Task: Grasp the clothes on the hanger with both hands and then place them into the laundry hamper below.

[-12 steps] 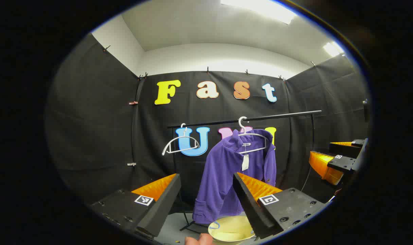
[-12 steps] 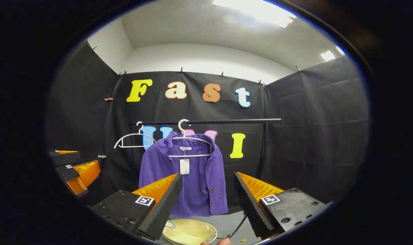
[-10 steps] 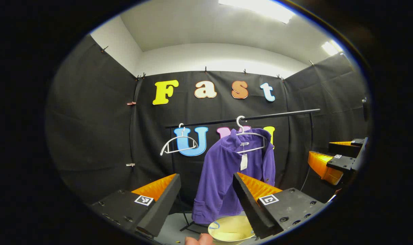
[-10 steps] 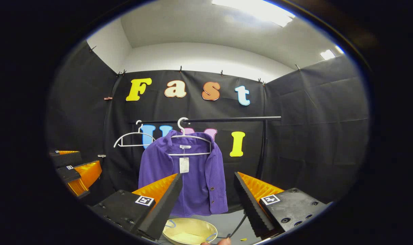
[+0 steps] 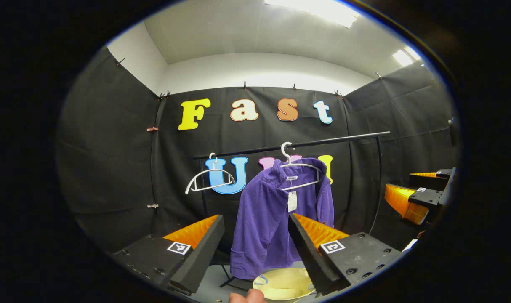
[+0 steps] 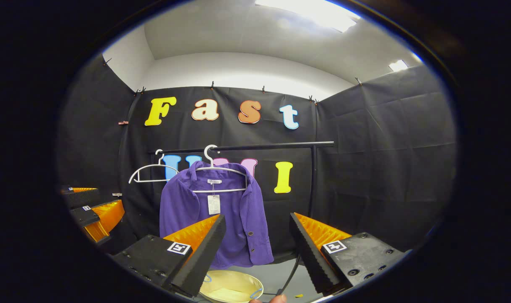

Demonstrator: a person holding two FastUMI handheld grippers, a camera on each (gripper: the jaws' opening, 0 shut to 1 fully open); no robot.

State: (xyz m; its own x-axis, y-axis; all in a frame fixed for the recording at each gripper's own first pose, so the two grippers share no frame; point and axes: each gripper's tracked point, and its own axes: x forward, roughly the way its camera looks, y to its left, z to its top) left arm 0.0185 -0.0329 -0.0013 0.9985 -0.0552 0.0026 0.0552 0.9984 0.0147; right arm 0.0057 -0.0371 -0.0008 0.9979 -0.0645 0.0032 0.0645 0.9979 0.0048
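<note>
- Bright ceiling panels (image 5: 310, 10) overhead glare white, washing out the upper wall.
- Black cloth walls soak up light, so the lower booth stays dim.
- Fisheye bends the rail (image 6: 243, 147); edges look slightly soft, perhaps blurred.

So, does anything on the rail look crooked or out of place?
Slightly. The purple jacket hangs unevenly on its white hanger, with its front open and a paper tag dangling. Beside it, an empty white hanger hangs tilted on the black rail. Nothing looks damaged.

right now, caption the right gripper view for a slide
Open right gripper faces a purple jacket on a hanger, hamper below.
</note>
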